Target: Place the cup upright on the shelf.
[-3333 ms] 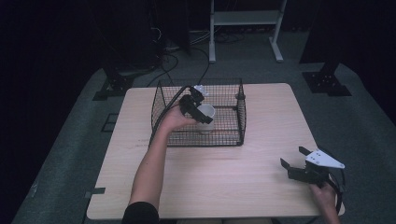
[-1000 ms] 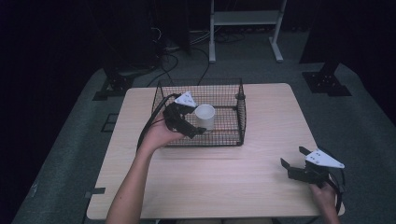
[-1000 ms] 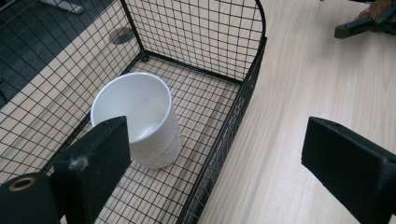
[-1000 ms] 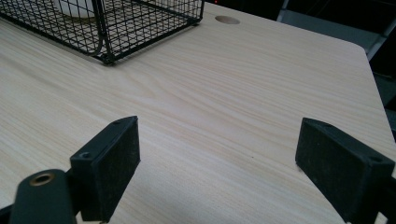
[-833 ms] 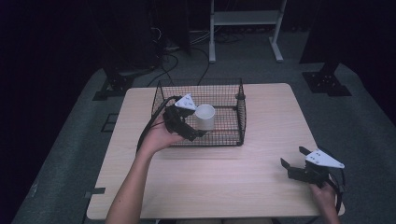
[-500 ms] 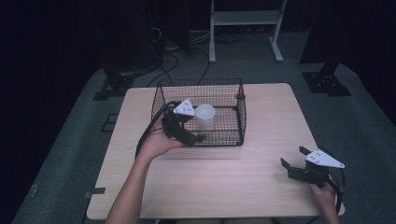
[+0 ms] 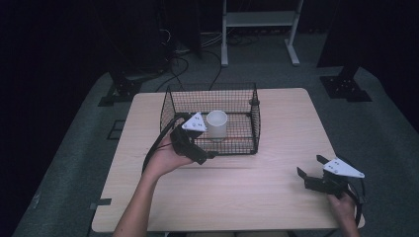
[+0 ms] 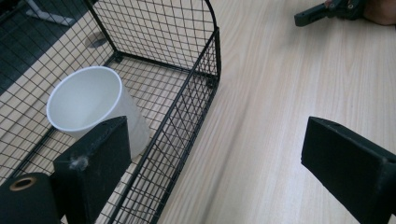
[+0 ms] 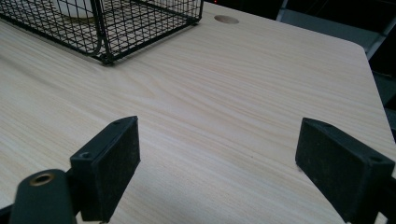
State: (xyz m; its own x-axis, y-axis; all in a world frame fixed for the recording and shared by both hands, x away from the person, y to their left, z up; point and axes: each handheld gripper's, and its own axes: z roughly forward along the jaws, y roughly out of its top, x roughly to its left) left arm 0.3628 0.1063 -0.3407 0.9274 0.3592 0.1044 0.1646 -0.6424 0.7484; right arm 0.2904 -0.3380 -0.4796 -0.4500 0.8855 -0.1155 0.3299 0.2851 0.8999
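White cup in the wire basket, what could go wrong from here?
1. The left tool, open and empty, sits at the wire basket's near wall; it could snag the mesh and drag the basket.
2. The white cup stands upright and loose inside; a jolt to the basket might tip it.
3. The trailing cable could catch the basket's corner.

In the right gripper view we see the white cup (image 9: 77,8) only as a sliver, cut by the top edge and screened by the wire basket (image 9: 140,23), itself cut at the top and left. In the left gripper view the near jaw covers the cup's (image 8: 91,109) lower side, and we cannot see its base. There the other gripper (image 8: 327,10) is cropped at the top edge. In the high view the table's (image 7: 237,197) near edge runs under the bottom border.
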